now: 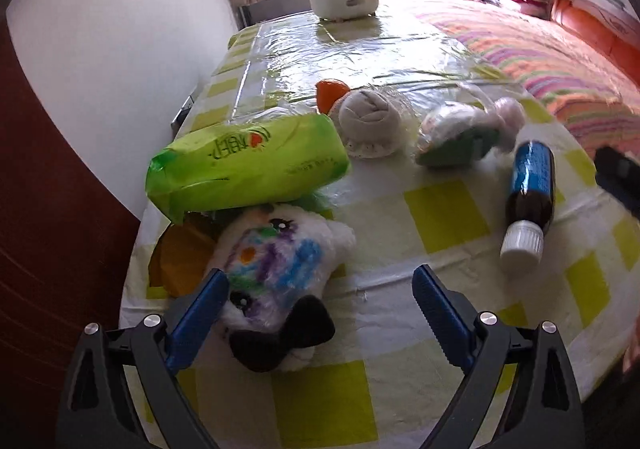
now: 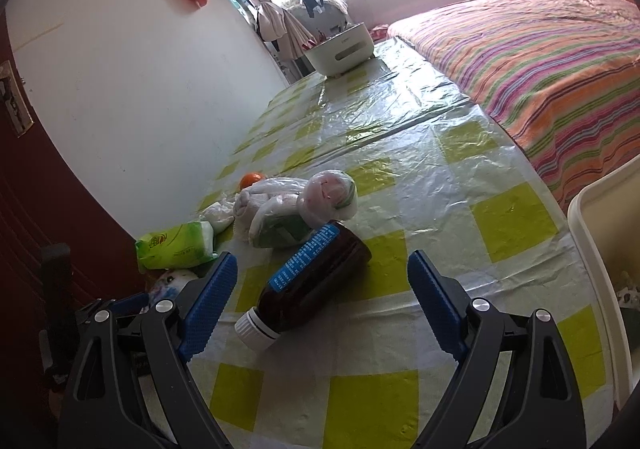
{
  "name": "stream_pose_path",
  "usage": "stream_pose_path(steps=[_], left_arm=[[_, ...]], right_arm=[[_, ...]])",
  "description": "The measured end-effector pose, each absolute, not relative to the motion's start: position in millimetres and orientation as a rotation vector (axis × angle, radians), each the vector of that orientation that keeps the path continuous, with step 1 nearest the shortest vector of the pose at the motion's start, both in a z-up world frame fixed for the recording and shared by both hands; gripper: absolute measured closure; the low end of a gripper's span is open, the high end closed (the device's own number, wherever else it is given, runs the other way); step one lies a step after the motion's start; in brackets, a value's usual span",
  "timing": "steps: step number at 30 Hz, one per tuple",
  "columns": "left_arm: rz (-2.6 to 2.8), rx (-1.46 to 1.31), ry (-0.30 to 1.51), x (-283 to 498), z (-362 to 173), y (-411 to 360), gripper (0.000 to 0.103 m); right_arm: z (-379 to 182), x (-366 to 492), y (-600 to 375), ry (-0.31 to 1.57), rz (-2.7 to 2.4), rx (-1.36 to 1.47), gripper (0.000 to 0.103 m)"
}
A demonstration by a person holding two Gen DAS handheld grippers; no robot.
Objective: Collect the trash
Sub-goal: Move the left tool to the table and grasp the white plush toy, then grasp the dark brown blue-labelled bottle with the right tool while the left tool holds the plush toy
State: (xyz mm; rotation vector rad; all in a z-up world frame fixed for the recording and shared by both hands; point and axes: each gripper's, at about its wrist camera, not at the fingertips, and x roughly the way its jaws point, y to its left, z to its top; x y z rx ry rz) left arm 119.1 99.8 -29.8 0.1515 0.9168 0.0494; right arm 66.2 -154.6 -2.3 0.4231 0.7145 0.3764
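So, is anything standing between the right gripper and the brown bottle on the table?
Nothing visible. The brown bottle lies on its side on the checked tablecloth, white cap toward the right gripper, just ahead of its open fingers. The bagged trash lies behind the bottle.

1 bottle [image 2: 308, 281], 1 tissue pack [image 1: 248, 165], 1 plush toy [image 1: 276, 281] (part hidden), 1 orange [image 2: 253, 179].

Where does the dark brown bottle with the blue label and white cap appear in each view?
Left wrist view: dark brown bottle lies at right, cap toward the camera.
Right wrist view: bottle lies low centre, between the open tool's fingers.
Shared landmark: green tissue pack.
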Motion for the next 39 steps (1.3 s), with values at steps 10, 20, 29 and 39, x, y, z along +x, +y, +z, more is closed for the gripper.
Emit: stream_pose_path(steps=[10,20,29,39], left_arm=[[0.129,-0.007,0.886,123,-26,137,0.068],[0.028,-0.116,0.857,115,-17,133,0.078],[-0.054,-0.199,0.86,111,-15,133,0.079],[-0.1,-0.179,0.864,106,-15,118,0.079]], right_arm=[[-19,72,-148,0.793,0.386,0.459,0.017],[-20,84,-118,0.831,0.346,0.395,0.017],[-34,105,-98,0.904,0.301,0.411,0.018],[-34,108,-84,0.904,0.356,0.34,0.056]])
